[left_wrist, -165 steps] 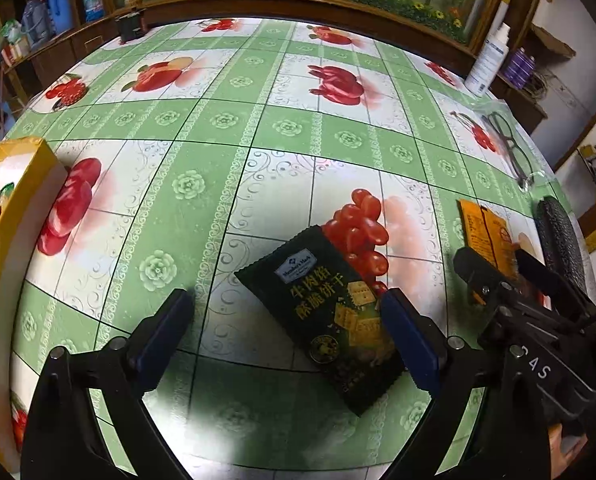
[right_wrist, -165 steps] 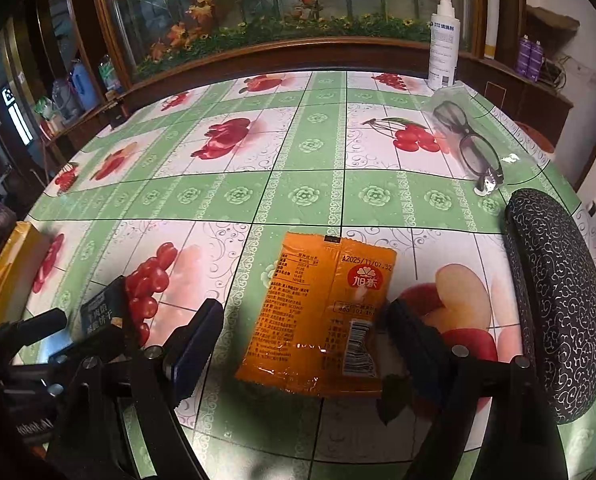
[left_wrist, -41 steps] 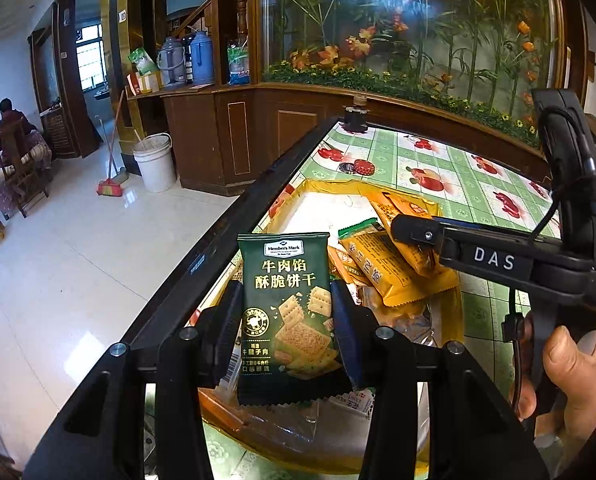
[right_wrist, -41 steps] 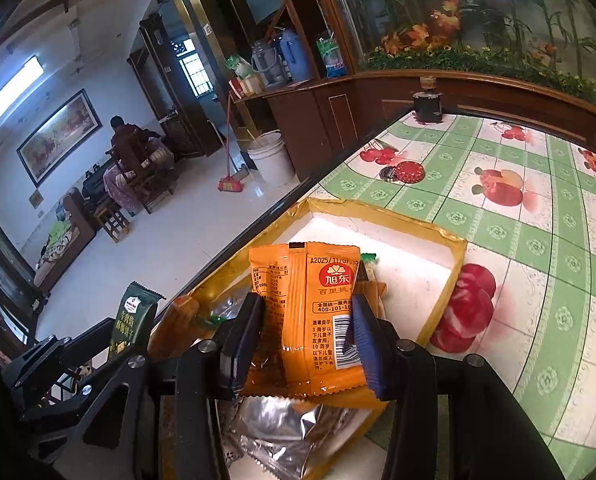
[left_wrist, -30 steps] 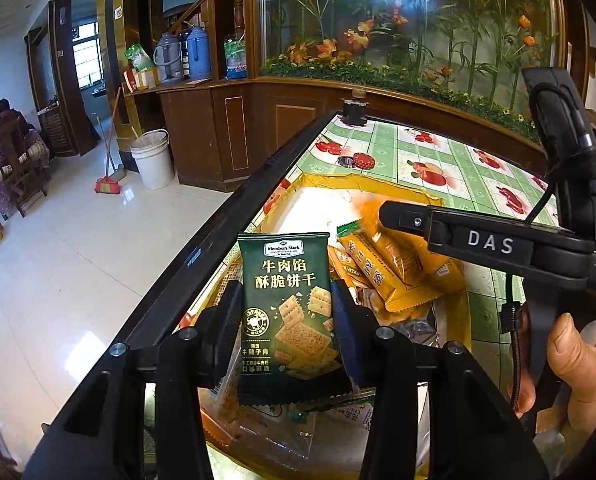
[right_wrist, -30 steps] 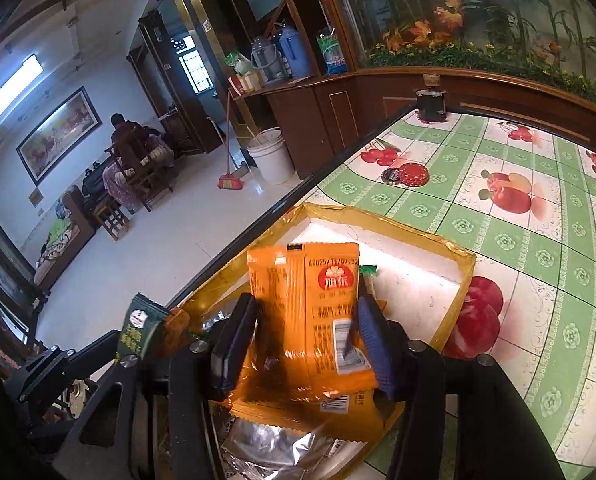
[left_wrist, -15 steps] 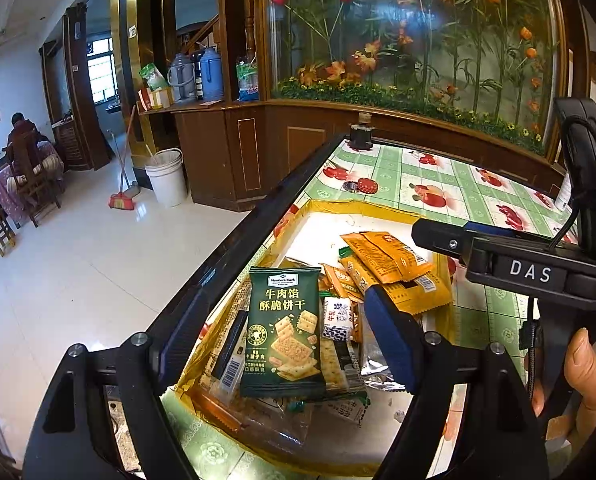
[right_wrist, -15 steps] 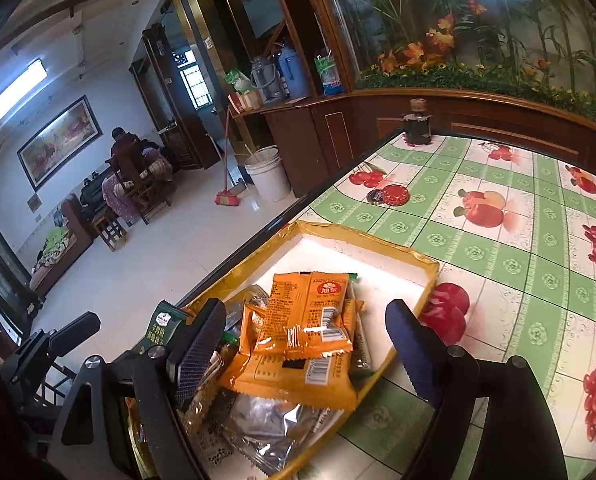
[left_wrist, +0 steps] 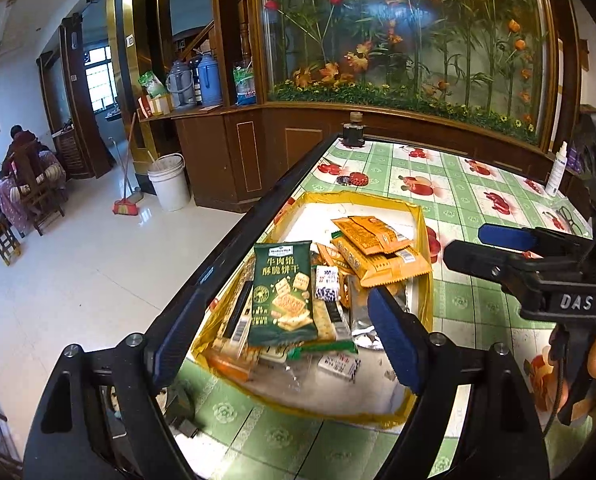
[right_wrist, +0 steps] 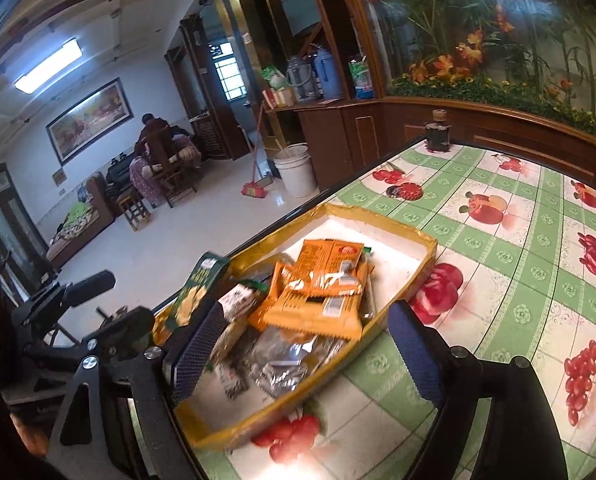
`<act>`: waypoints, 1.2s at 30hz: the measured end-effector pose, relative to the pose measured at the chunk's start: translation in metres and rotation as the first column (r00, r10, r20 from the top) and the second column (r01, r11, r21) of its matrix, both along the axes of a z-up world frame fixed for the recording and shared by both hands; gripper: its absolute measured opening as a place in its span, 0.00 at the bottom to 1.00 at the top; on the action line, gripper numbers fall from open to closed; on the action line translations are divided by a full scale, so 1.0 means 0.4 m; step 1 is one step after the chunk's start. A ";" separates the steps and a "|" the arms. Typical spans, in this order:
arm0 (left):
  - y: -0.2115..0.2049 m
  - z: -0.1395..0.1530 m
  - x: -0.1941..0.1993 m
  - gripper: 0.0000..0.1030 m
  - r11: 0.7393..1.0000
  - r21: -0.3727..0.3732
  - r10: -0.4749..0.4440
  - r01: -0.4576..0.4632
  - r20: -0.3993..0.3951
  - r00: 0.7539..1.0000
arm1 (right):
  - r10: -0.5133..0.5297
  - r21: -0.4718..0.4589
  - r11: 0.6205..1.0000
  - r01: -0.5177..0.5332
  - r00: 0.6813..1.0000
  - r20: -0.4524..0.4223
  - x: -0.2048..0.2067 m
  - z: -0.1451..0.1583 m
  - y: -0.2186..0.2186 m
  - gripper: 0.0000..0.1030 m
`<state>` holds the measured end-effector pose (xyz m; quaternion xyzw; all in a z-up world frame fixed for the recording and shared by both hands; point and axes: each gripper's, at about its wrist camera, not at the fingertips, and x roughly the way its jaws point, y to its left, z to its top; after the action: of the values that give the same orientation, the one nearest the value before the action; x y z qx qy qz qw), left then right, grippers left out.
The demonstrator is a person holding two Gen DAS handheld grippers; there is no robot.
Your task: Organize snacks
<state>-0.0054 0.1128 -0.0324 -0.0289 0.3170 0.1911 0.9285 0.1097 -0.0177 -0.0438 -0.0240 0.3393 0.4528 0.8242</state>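
Note:
A yellow-rimmed snack box sits at the table's left edge, filled with several packets. The green cracker packet lies on the pile at the box's left. The orange packet lies on other orange packets in the middle. My left gripper is open and empty above the box's near end. My right gripper is open and empty above the box's near right corner; it also shows at the right of the left wrist view.
The green fruit-pattern tablecloth stretches right of the box. A dark jar and a red lid stand at the far end. A spray bottle and glasses lie far right. The table's black edge drops to the floor on the left.
Both grippers opened and let their packets drop into the box, then pulled back and up. The green packet now rests on the pile and the orange one on the other orange packets.

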 end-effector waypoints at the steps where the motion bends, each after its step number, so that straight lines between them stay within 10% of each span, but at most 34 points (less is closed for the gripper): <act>1: -0.005 0.001 -0.006 0.82 1.000 0.005 0.005 -0.005 -0.004 1.000 | 0.013 0.003 1.000 -0.013 1.000 -0.002 -0.011 -0.002 -0.010 0.84; 32: -0.107 0.036 -0.219 0.82 0.996 0.038 -0.080 0.078 0.049 0.996 | 0.218 -0.087 0.974 -0.207 0.966 0.140 -0.188 0.015 -0.114 0.84; 36: -0.089 0.041 -0.237 0.94 0.999 0.016 -0.052 0.051 0.067 0.996 | 0.250 -0.099 0.966 -0.237 0.956 0.156 -0.202 0.018 -0.090 0.84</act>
<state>-0.1004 0.0770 -0.0161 -0.0207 0.2850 0.1682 0.9434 0.0289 -0.0536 -0.0365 -0.1362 0.2813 0.5335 0.7859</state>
